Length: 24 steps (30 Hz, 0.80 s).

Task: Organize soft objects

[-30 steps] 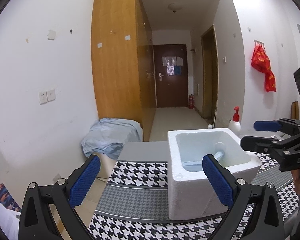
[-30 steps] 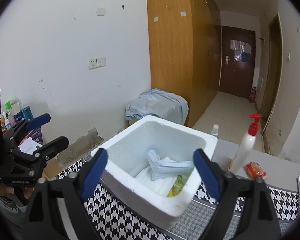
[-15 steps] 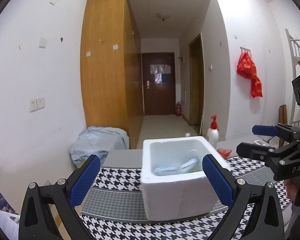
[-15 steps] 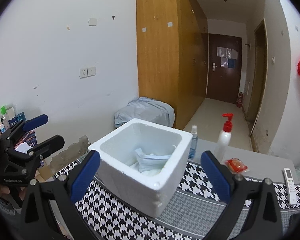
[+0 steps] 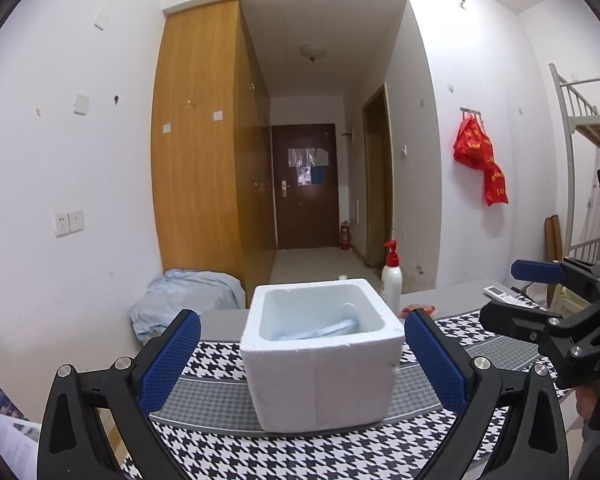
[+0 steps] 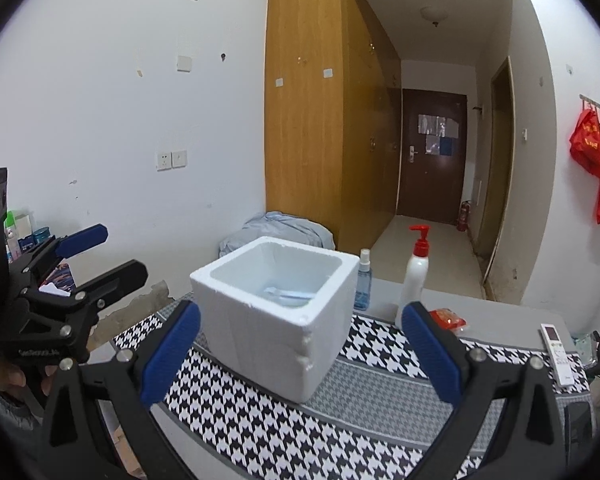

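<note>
A white foam box (image 5: 320,364) (image 6: 276,312) stands on the houndstooth cloth (image 5: 300,452) (image 6: 280,436). Pale blue soft items (image 5: 320,330) (image 6: 286,294) lie inside it, mostly hidden by the walls. My left gripper (image 5: 302,360) is open and empty, held back from the box's near side. My right gripper (image 6: 300,354) is also open and empty, in front of the box's corner. Each gripper shows in the other's view: the right gripper (image 5: 540,304) at the right edge, the left gripper (image 6: 88,264) at the left edge, held by a hand (image 6: 16,380).
Behind the box stand a white pump bottle (image 5: 391,280) (image 6: 414,280) and a blue spray bottle (image 6: 363,280). A red packet (image 6: 448,318) and a white remote (image 6: 556,354) lie at the right. A pale blue bundle (image 5: 184,304) sits on the floor by the wardrobe (image 5: 204,160).
Both grippers have drawn back and risen away from the foam box, which now looks smaller and farther. Both stay open and empty.
</note>
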Each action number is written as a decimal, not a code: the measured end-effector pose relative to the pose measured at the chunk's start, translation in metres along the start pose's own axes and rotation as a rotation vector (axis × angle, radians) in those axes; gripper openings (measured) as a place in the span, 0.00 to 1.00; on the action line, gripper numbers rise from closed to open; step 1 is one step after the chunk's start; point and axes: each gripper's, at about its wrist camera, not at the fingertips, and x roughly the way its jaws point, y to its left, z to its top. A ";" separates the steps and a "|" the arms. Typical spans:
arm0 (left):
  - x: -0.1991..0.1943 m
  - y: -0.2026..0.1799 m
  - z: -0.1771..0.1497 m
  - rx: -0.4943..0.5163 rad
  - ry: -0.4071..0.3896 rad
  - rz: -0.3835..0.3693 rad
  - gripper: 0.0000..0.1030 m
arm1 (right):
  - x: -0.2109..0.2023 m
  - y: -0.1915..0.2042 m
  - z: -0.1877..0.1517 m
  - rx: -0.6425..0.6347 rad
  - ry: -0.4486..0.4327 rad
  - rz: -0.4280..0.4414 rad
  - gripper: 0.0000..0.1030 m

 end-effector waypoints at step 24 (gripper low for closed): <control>-0.040 -0.021 -0.037 -0.015 -0.048 -0.044 0.99 | -0.050 0.002 -0.051 0.031 -0.057 -0.080 0.99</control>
